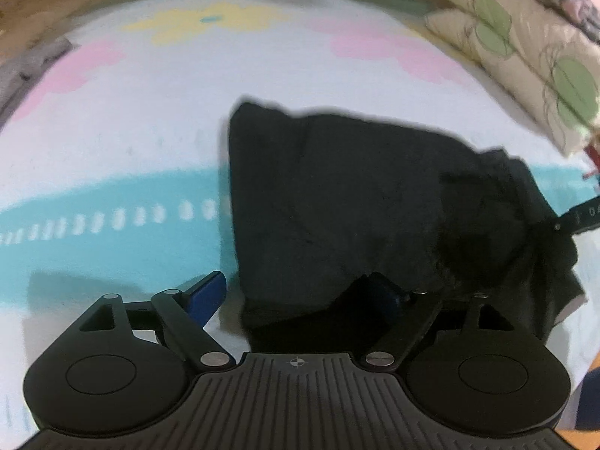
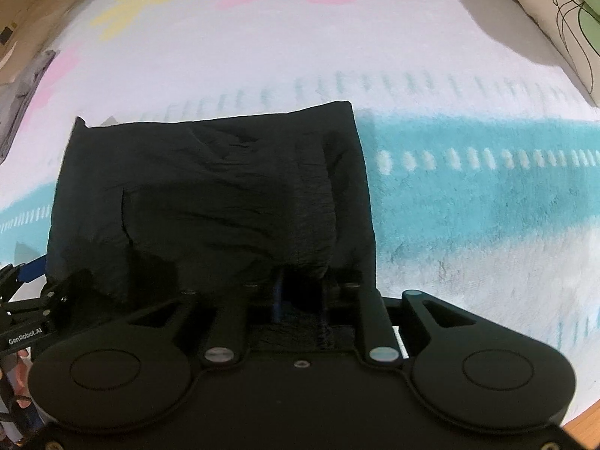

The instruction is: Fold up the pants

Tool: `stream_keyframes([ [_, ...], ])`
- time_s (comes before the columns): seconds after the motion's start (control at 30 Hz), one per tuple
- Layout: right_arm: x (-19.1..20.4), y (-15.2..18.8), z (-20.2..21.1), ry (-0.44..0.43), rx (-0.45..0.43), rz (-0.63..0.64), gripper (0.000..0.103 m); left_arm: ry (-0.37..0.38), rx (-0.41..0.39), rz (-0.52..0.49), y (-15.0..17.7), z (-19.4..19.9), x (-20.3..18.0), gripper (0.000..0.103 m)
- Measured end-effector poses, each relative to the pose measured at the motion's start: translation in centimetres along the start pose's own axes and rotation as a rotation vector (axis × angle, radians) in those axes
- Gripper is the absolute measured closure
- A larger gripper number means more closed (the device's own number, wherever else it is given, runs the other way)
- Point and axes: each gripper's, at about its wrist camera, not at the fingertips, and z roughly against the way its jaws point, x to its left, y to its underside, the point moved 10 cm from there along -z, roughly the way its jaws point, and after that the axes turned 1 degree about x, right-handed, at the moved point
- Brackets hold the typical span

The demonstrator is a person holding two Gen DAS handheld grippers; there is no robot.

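Observation:
The black pants (image 1: 337, 202) lie folded into a thick rectangle on a pastel blanket (image 1: 112, 131). My left gripper (image 1: 300, 296) stands wide open at their near left corner. Its left blue pad (image 1: 208, 296) is clear of the cloth, and the pants' edge drapes over its right finger. In the right wrist view the pants (image 2: 210, 187) fill the middle. My right gripper (image 2: 302, 298) sits at their near edge with its jaws narrow and a dark fold of cloth between them. Whether the pads press on the fold is lost in the dark.
Pillows with green leaf prints (image 1: 525, 48) lie along the right side of the blanket. A grey garment (image 2: 18, 86) sits at the far left edge. The left gripper's body (image 2: 30, 311) shows at the lower left of the right wrist view.

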Motion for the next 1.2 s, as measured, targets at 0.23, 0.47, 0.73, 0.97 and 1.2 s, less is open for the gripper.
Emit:
stream_keyframes([
  [0.23,0.6,-2.2,5.3,0.034,-0.271,-0.01,0.005,-0.023,-0.109,0.061,-2.6,2.0,1.3,0.021],
  [0.47,3.7,-3.3,2.8,0.043,-0.319,0.069,0.007,-0.031,-0.045,0.081,-3.7,-0.4,1.6,0.021],
  [0.73,4.5,-1.0,-3.0,0.119,-0.233,0.125,0.001,-0.032,0.028,0.071,-6.3,-4.9,2.2,0.021],
  [0.97,4.5,-1.3,-3.2,0.111,-0.235,0.104,0.0,-0.092,0.047,-0.021,-8.0,-8.3,3.4,0.019],
  [1.2,4.5,-1.2,-3.5,0.103,-0.214,0.105,0.0,-0.099,-0.009,0.059,-8.5,-4.2,4.2,0.022],
])
